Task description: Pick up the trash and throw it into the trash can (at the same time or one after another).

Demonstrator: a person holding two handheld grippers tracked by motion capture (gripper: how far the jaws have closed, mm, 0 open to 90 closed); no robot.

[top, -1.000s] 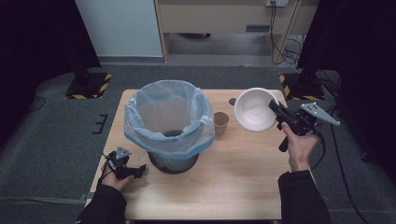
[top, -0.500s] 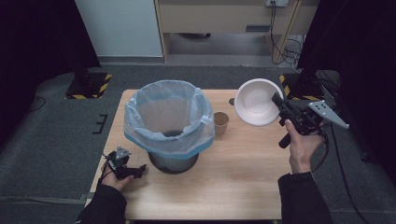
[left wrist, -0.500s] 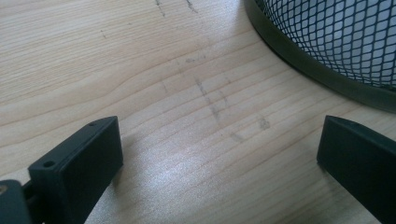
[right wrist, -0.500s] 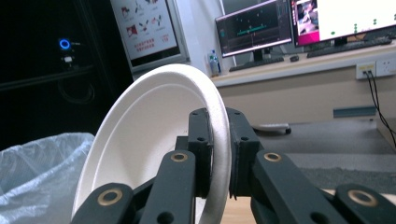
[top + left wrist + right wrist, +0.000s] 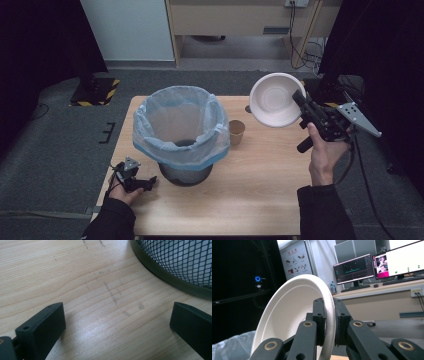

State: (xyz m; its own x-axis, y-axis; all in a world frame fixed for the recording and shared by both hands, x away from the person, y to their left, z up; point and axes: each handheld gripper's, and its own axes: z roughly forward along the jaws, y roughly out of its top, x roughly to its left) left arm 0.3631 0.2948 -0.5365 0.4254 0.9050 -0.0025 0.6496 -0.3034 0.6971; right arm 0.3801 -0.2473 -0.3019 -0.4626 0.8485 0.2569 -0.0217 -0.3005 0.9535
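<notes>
White bowl point(image 5: 276, 98), unmarked, plain

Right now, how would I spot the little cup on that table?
Find the big mesh bin with the pale blue bag on the wooden table. Just right of it stands the paper cup, upright on the tabletop. It is small and brown, unlike the white bowl lifted in the air.
</notes>
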